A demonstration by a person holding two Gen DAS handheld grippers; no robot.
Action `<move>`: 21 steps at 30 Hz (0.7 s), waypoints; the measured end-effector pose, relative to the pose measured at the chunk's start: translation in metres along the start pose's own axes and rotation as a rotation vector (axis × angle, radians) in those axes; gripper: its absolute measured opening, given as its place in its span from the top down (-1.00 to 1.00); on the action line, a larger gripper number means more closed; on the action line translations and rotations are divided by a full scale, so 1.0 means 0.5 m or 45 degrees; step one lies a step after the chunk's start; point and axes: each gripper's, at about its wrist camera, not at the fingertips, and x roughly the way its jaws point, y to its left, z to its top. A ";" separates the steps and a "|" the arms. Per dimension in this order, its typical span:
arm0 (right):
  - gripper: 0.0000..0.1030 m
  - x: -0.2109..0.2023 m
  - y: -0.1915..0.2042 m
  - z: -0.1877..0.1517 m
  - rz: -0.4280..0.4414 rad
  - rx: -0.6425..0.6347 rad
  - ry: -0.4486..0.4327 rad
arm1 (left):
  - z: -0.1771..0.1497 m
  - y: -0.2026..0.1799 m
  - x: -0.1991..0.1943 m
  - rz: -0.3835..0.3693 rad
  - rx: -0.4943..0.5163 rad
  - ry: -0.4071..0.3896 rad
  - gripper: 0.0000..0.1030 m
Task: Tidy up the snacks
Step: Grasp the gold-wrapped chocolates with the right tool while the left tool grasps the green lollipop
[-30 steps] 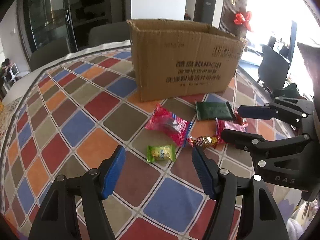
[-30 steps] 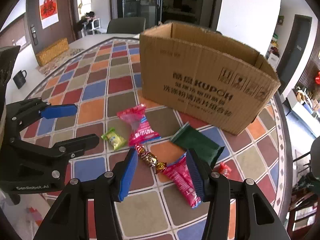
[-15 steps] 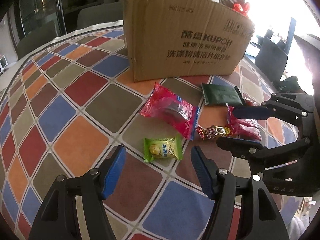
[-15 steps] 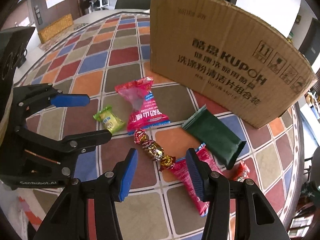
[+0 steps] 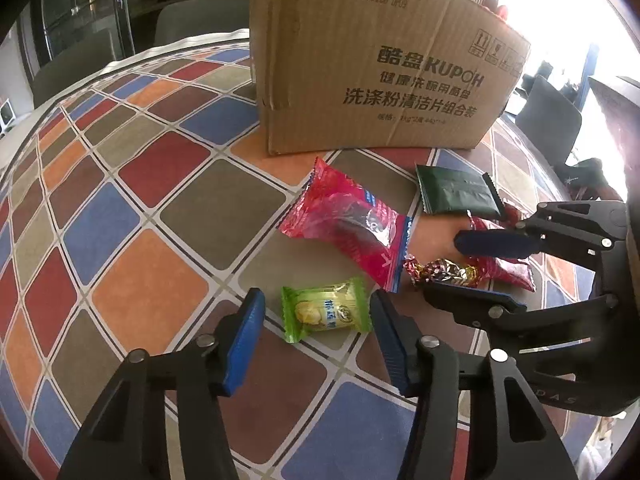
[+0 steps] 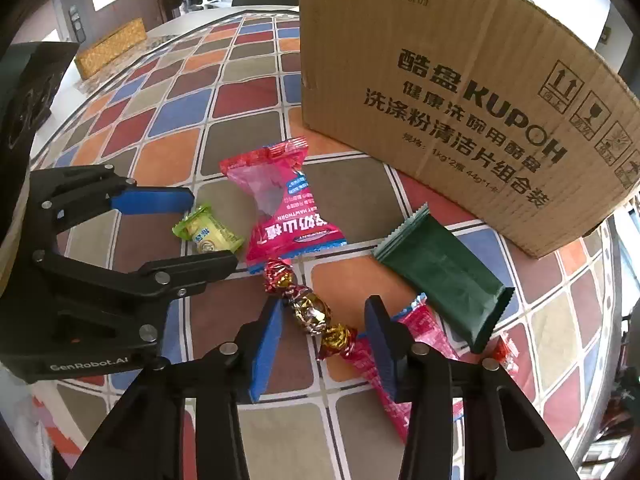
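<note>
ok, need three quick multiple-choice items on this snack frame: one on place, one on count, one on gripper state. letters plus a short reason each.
1. Where does the dark green packet lie?
A. Inside the cardboard box
B. On the table in front of the cardboard box
C. Between the left gripper's fingers

2. How many pink-red wrapped snacks lie on the tablecloth?
A. None
B. One
C. At least two

3. What sits between the fingers of the left gripper?
A. The small green candy, pads not yet pressing
B. The foil-wrapped candy string
C. Nothing

Answers:
1 B: it lies flat on the cloth near the box's front wall.
2 C: a large pink packet and a long pink stick pack both show.
3 A: the candy lies between the blue pads, gap visible on at least one side; the jaws have just been closing.
</note>
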 end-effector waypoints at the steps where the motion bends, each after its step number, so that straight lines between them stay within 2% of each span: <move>1: 0.23 0.001 0.000 0.001 0.006 0.002 0.001 | 0.000 -0.001 0.000 0.006 0.001 -0.002 0.13; 5: 0.52 0.005 0.003 0.003 0.024 0.010 0.009 | -0.002 0.003 -0.003 -0.006 -0.023 -0.001 0.51; 8: 0.62 0.005 0.006 0.002 0.030 0.019 0.005 | -0.004 0.008 -0.007 -0.021 -0.045 -0.004 0.57; 11: 0.62 -0.003 0.008 0.000 0.032 0.036 -0.015 | -0.008 0.008 -0.016 -0.017 -0.051 -0.019 0.63; 21: 0.62 -0.060 0.007 -0.008 0.029 0.085 -0.112 | -0.011 -0.012 -0.082 -0.009 -0.055 -0.114 0.63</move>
